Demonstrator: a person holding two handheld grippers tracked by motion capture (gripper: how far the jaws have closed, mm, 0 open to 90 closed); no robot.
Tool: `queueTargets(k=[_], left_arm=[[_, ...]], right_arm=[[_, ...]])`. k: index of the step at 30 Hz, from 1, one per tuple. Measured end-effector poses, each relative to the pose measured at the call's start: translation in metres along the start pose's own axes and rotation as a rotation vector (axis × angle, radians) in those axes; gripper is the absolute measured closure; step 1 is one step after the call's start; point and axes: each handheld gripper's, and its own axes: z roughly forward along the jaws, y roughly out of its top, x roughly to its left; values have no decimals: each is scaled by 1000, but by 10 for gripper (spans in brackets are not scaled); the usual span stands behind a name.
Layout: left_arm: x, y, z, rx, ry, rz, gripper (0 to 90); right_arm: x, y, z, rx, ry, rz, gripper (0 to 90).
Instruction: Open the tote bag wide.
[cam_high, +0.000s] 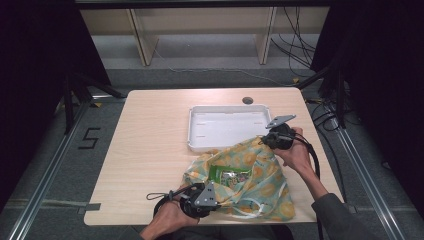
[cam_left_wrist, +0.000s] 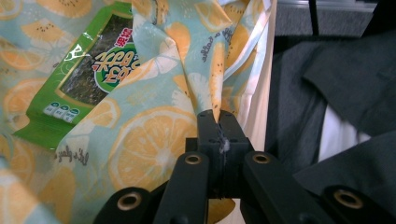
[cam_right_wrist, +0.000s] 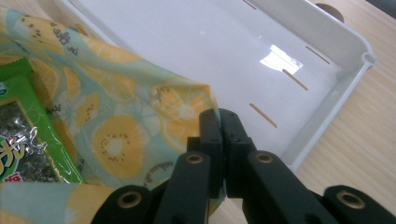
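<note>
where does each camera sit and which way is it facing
High view: above the person's side, looking forward and down at the table; both forearms show.
Left gripper view: rides the left gripper, facing the fruit-print bag.
Right gripper view: rides the right gripper, facing the white tray.
All share the bag and green snack packet.

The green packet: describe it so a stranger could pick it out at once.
On the wooden table, in front of the white tray, lies a fruit-print cloth bag, its edges pinched by both grippers. The green packet sits in its open mouth. It is the one glossy thing there, with a clear window showing dark contents.
</note>
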Motion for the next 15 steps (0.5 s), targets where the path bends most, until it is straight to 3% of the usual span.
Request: queueTargets(k=[1, 2, 3, 5, 8, 10, 11, 12, 13, 14, 15], left_arm=[[0, 1, 0, -43, 9, -39, 847], [0, 1, 0, -43, 9, -39, 794], [0, 4, -3, -98, 17, -98, 742], [1, 7, -7, -138, 35, -125, 615], [-1, 13, -16, -175, 54, -143, 531], [-3, 15, -19, -201, 64, -154, 509], [-4, 15, -22, -205, 71, -149, 497], [-7, 15, -24, -217, 72, -179, 497], [-10, 15, -28, -228, 86, -194, 506], [-11, 14, -33, -238, 93, -188, 523], [-11, 14, -33, -238, 93, -188, 533]], right_arm=[[1, 0, -1, -13, -8, 14, 827], [0, 1, -2, -40, -9, 12, 789], [0, 1, -5, -49, 6, 37, 746], [0, 3, -13, -89, 8, 64, 633], [3, 7, -31, -137, 32, 57, 545], [5, 8, -34, -161, 38, 60, 530], [11, 10, -45, -186, 62, 50, 513], [11, 10, -45, -186, 62, 50, 513], [17, 12, -53, -211, 101, 9, 506], [21, 13, -54, -212, 119, 14, 504], [24, 14, -55, -217, 144, -16, 502]])
